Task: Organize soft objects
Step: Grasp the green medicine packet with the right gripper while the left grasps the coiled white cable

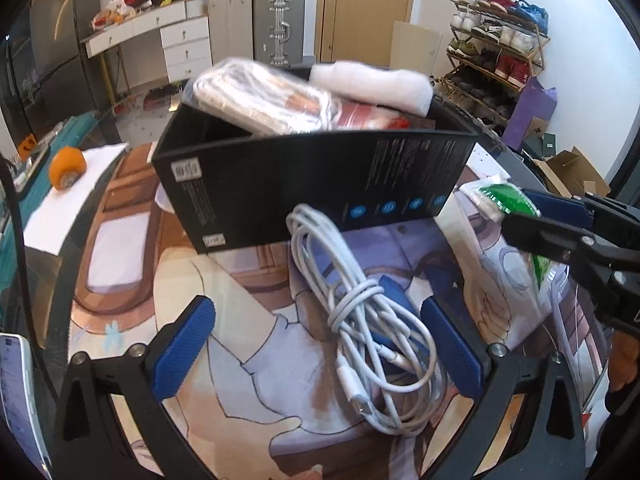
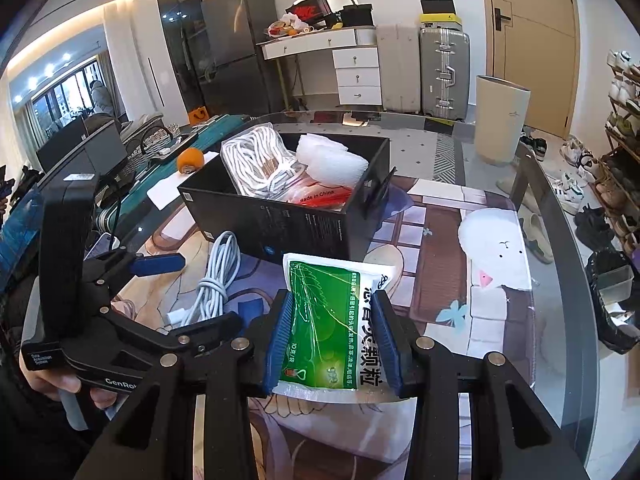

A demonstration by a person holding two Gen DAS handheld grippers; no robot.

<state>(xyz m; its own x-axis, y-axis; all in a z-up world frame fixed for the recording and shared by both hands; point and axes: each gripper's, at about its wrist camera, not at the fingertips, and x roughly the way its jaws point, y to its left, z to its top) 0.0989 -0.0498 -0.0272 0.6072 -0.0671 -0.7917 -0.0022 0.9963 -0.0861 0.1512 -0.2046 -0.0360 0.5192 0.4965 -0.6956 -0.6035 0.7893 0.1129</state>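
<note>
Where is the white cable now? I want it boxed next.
The white cable lies coiled on the mat, in front of the black box, between the open left gripper fingers.

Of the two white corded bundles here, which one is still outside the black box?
The loose white charging cable lies on the mat between the open left gripper fingers; the bagged white rope sits inside the black box.

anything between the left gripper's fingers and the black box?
Yes, in the left wrist view: the coiled white cable lies on the mat between the open left gripper and the black box. Nothing else there.
</note>
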